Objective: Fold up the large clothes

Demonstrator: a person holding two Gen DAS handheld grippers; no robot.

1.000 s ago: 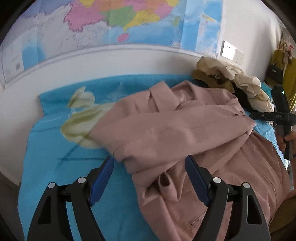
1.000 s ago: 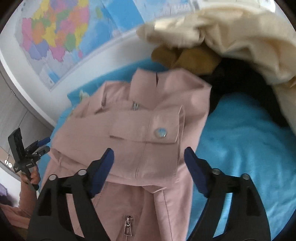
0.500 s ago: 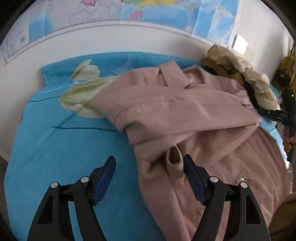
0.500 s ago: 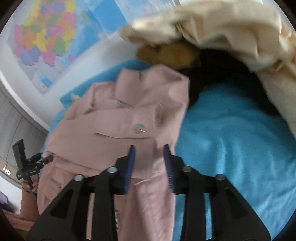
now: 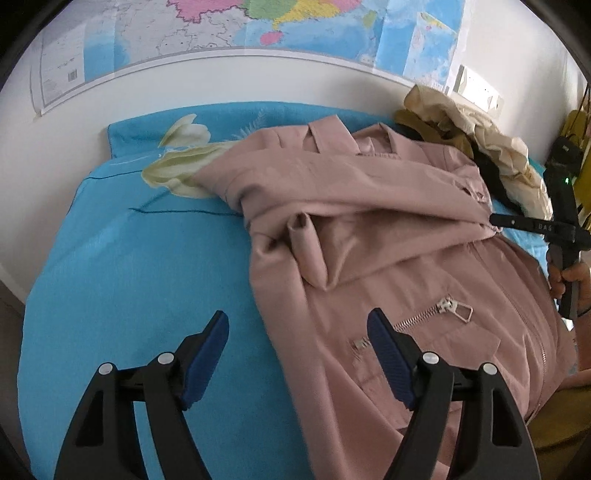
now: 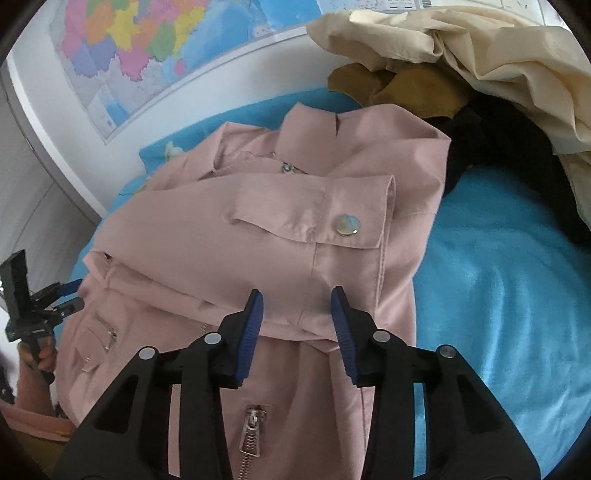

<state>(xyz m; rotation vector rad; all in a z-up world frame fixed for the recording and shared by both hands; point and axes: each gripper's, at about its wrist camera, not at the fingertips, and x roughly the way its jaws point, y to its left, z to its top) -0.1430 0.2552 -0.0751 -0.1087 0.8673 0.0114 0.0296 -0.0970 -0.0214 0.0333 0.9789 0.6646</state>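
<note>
A pink jacket point(image 5: 369, 221) lies on a blue blanket point(image 5: 129, 277), with one sleeve folded across its chest. My left gripper point(image 5: 297, 315) hangs open over the jacket's left edge, beside a zip pocket point(image 5: 432, 314); nothing is between its pads. In the right wrist view the folded sleeve ends in a cuff with a metal snap point(image 6: 345, 225). My right gripper point(image 6: 297, 293) hovers over that sleeve's lower edge on the jacket point(image 6: 295, 206). Its jaws stand partway open, and the cloth under them lies flat. Each gripper also shows in the other's view: the right gripper point(image 5: 496, 221), the left gripper point(image 6: 75, 294).
A pile of cream, mustard and black clothes point(image 6: 480, 55) sits at the blanket's far right corner, against the wall. A wall map point(image 5: 258, 26) hangs behind. Bare blanket point(image 6: 498, 295) lies to the jacket's right, and more to its left.
The left gripper drew back toward the jacket's near edge, bringing the zip pocket into view. The right gripper's jaws narrowed from wide to about half, and it shifted over the sleeve.
</note>
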